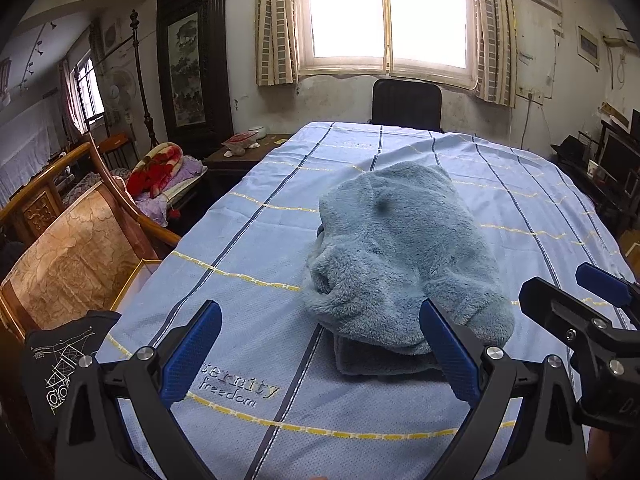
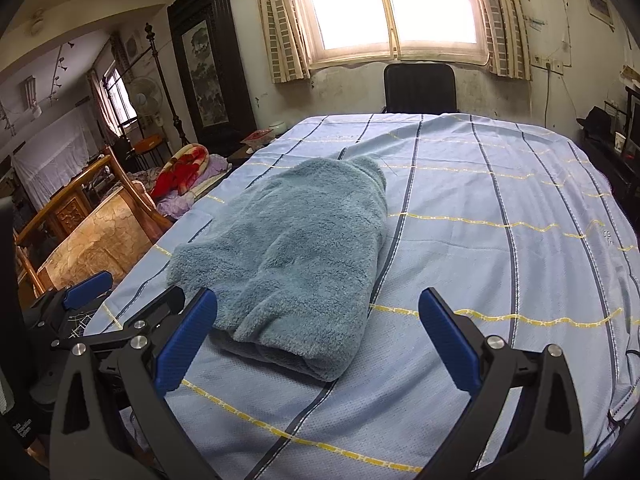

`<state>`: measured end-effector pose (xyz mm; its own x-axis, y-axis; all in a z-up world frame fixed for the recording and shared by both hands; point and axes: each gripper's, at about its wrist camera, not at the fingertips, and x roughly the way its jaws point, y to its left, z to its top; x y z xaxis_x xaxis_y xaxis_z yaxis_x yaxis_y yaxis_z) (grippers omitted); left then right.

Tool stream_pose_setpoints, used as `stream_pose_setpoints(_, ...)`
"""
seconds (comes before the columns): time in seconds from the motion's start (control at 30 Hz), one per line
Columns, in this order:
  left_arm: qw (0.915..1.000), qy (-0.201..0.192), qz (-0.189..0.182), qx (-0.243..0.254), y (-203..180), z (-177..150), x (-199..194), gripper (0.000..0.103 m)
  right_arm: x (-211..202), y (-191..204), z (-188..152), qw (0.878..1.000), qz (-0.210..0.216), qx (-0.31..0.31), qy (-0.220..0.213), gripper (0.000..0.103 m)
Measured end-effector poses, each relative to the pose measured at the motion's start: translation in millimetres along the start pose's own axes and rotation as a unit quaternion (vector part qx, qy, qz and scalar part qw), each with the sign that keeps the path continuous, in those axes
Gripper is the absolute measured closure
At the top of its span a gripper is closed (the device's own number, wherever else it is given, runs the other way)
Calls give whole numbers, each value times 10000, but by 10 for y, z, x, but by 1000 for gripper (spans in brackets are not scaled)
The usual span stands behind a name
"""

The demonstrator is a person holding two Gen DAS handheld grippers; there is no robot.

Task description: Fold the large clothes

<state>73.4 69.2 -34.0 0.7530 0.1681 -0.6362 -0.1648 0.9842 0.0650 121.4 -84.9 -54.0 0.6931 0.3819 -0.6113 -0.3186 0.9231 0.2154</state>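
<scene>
Tongs, left [image 1: 320,344]: spread wide, empty, near end of fleece garment [image 1: 396,256] just ahead and right of centre. Tongs, right [image 2: 318,336]: spread wide, empty, garment ahead-left. Garment: folded bundle on bed [image 2: 500,264], long axis running away toward window [image 2: 396,4]; left tongs judged nearer.

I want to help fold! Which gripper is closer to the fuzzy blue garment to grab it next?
Probably the left gripper. Its right finger overlaps the fluffy blue garment's near edge, and its jaws are wide open. The right gripper, also open, points mostly at bare sheet, with the garment off to its left.
</scene>
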Motion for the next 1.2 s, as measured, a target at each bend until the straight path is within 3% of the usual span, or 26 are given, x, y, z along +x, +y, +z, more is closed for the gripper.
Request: stream_pose_setpoints(1.2, 9999, -8, -118, -123, 50, -55, -145, 4, -184, 209, -46, 9997, 29, -197, -151, 5)
